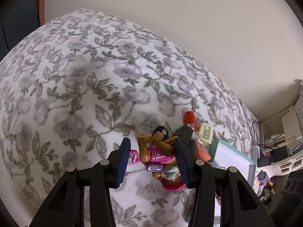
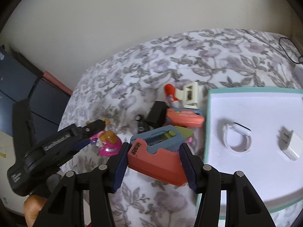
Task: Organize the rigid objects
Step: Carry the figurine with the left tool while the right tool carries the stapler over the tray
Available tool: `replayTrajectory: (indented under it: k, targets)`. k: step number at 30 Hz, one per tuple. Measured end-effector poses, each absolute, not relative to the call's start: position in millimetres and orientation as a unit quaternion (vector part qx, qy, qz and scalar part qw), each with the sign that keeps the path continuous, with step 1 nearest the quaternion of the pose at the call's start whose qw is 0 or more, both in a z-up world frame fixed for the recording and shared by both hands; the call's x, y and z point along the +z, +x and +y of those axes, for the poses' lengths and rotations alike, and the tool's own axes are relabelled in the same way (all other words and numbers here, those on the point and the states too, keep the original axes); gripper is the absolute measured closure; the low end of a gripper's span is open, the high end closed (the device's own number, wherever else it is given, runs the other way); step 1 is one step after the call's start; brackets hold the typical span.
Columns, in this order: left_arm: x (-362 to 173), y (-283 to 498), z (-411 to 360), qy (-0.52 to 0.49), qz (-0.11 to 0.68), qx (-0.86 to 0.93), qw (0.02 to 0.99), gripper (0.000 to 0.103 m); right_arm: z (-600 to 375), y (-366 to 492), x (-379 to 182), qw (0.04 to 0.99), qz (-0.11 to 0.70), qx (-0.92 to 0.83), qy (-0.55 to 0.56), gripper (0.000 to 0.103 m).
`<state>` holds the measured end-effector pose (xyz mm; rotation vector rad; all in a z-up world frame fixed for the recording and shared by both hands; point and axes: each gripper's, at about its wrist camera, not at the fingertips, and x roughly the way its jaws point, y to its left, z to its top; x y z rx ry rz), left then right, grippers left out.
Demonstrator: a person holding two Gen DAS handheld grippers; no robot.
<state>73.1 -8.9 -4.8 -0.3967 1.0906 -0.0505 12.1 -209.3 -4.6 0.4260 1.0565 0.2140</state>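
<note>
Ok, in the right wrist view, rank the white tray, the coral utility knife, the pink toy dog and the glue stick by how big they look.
1. white tray
2. coral utility knife, though it sits nearest the camera, in the right gripper
3. pink toy dog, partly hidden
4. glue stick

1. Toy pup figure: pink body, brown legs, upside down between the left gripper's fingers, above the floral bed cover.
2. Coral-and-blue cutter: lies flat, clamped between the right gripper's fingers.
3. Remaining pile on the bed: orange-capped tube, cream clip, black block, second coral item.
4. Teal-rimmed white tray: holds a white ring and white plug adapter.
</note>
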Motion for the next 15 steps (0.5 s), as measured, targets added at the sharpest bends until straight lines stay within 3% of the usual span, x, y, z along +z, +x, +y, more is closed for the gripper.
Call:
replayTrajectory:
  k: [15]
  targets:
    - [-2.1,47.2,-127.1,-0.078,0.528,-0.127,0.836,0.055,-319.5,-7.3,3.7,0.847,0.471,-0.033,0.244,0.046]
